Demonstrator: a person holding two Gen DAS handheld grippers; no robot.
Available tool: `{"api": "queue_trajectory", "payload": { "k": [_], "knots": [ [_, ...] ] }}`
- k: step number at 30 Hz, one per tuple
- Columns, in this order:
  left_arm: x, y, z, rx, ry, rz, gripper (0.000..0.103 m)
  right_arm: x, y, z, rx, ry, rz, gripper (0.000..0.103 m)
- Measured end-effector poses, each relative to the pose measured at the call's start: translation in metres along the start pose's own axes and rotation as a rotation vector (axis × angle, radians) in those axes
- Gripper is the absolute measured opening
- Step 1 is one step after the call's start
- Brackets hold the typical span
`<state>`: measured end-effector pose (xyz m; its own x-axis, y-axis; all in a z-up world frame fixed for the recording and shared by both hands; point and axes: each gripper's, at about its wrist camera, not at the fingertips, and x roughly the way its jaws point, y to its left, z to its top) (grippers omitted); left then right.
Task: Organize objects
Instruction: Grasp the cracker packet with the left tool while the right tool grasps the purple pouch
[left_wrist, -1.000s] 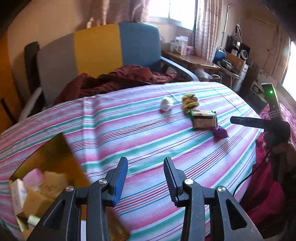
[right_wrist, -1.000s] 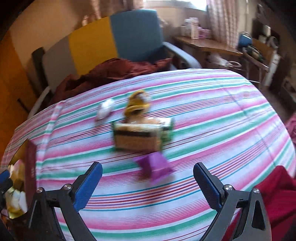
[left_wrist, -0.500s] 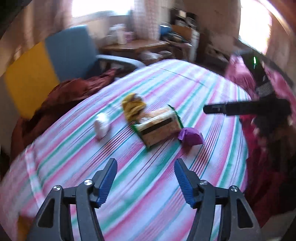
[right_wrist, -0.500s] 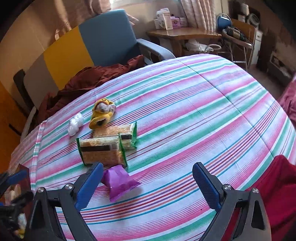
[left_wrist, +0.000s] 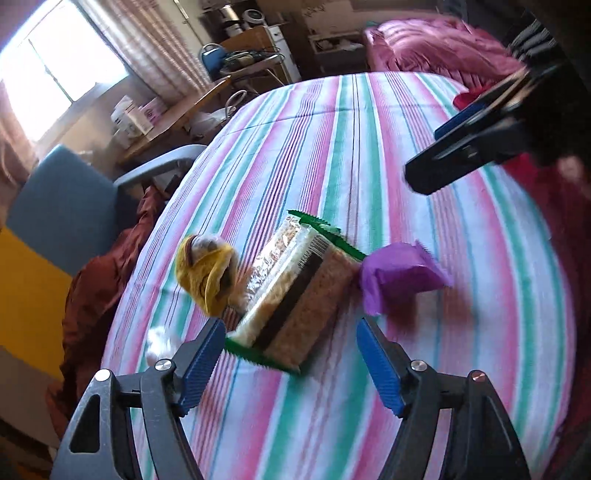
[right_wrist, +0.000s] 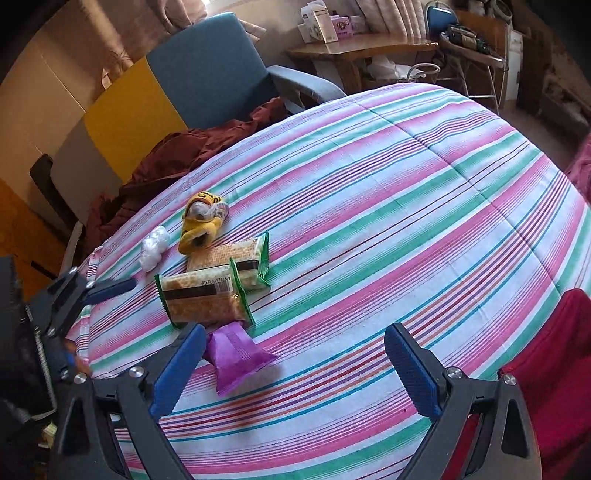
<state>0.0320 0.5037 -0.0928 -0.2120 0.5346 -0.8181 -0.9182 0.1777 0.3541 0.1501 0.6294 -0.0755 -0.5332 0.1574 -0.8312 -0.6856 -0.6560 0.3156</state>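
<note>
Left wrist | left gripper (left_wrist: 290, 360) fingers opening, empty | cracker pack (left_wrist: 295, 302) ahead | right gripper (right_wrist: 295, 369) fingers wide, empty

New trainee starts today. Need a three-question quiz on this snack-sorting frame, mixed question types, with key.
1. True or false: the purple foil packet lies on top of the green-edged cracker packs.
2. Which item touches the cracker packs: A) white wrapped candy, B) crumpled yellow wrapper?
3. Fill in: on the striped cloth, the right gripper holds ____.

Key: 1 false; 2 B; 3 nothing.
</note>
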Motion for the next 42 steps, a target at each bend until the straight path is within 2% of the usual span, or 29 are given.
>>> {"api": "queue_trajectory", "payload": {
  "k": [3,6,8,10,13,15,19,21,25,30,33,36,38,40,42],
  "knots": [
    [0.015,-0.002,0.004,0.027,0.012,0.002,0.076,0.004,-0.001,0.000,0.005,0.011,0.002,0.098],
    [0.029,-0.001,0.002,-0.008,0.029,-0.021,0.075,0.008,-0.002,-0.001,0.005,0.021,0.000,0.098],
    [0.029,0.000,-0.001,-0.046,0.018,-0.018,0.062,0.010,-0.004,-0.001,0.008,0.028,-0.002,0.098],
    [0.023,0.003,-0.008,-0.108,0.003,-0.045,0.057,0.014,-0.005,-0.001,0.010,0.037,-0.006,0.098],
    [0.016,0.005,-0.019,-0.180,0.005,-0.088,0.056,0.017,-0.004,-0.003,0.001,0.046,-0.005,0.098],
    [0.011,0.007,-0.030,-0.231,0.025,-0.106,0.055,0.019,-0.001,-0.004,-0.011,0.046,0.001,0.098],
    [-0.004,0.016,-0.059,-0.399,0.071,-0.154,0.055,0.021,0.008,-0.007,-0.053,0.048,0.028,0.098],
    [-0.011,0.017,-0.075,-0.474,0.097,-0.149,0.055,0.024,0.018,-0.010,-0.091,0.058,0.056,0.098],
    [-0.024,0.013,-0.091,-0.539,0.097,-0.100,0.056,0.030,0.035,-0.017,-0.166,0.079,0.087,0.098],
    [-0.029,0.001,-0.090,-0.506,0.100,-0.042,0.057,0.044,0.050,-0.028,-0.222,0.125,0.075,0.096],
    [-0.030,0.000,-0.088,-0.501,0.092,-0.057,0.057,0.051,0.053,-0.032,-0.239,0.140,0.068,0.094],
    [-0.032,0.002,-0.084,-0.485,0.081,-0.062,0.057,0.057,0.055,-0.034,-0.246,0.144,0.058,0.084],
    [-0.028,0.005,-0.080,-0.482,0.077,-0.078,0.057,0.060,0.056,-0.035,-0.257,0.145,0.054,0.084],
    [-0.022,0.005,-0.076,-0.470,0.081,-0.090,0.057,0.060,0.058,-0.035,-0.261,0.137,0.057,0.078],
    [-0.015,0.003,-0.074,-0.452,0.095,-0.072,0.057,0.062,0.061,-0.035,-0.272,0.134,0.047,0.072]
  ]
}}
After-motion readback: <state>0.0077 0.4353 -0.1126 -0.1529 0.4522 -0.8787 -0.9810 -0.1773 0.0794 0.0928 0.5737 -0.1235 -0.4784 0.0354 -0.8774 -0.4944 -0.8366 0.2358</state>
